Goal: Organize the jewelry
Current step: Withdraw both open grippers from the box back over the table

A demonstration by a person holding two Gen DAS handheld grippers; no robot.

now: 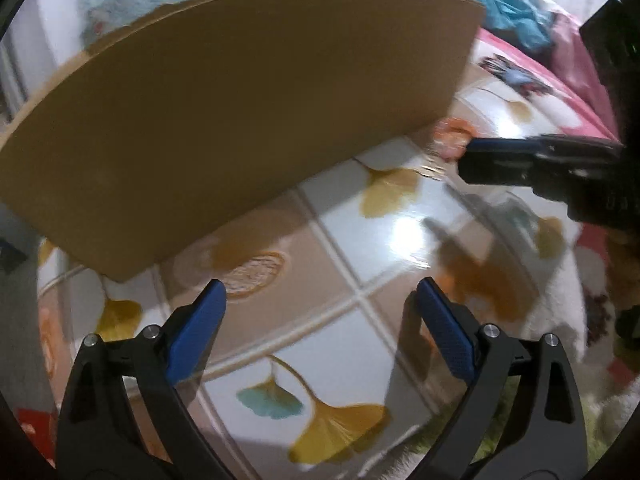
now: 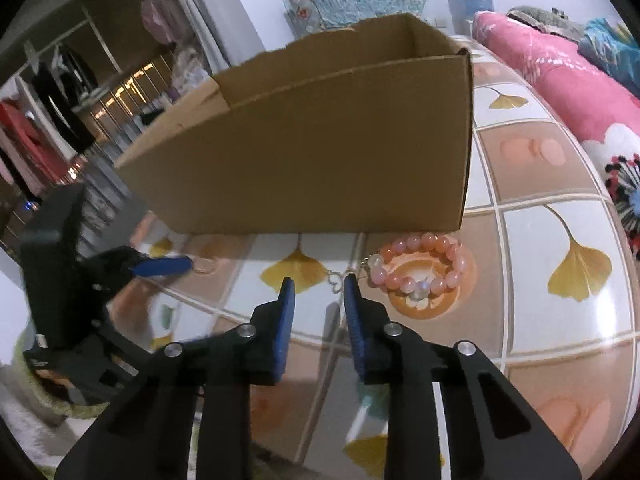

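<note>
Nearest the right wrist camera, the right gripper hovers low over the desk, its blue fingers parted by a narrow gap and holding nothing. Just beyond the fingertips lies a small pale metal clasp or chain, too fine to identify, which seems to lead right to a pink bead bracelet lying in a loop on the patterned cloth. The bracelet sits just right of the gripper's line and just in front of the open cardboard box.

The left gripper is spread wide and empty above the desk in its own view. The right wrist view shows it side-on at the left, and a thin ring-like thing lies at its tip, too blurred to name.

The step in hand looks like picking up the bracelet to drop it into the box. To do it well, the right gripper should probably shift slightly right so the fingers straddle one bead strand rather than the thin clasp, which could slip out. The beads are round and smooth, so a firm closure low against the desk would help. The box wall stands tall, so the lift needs to clear its rim before release.

Beyond the box lie pink bedding and hanging clothes.
</note>
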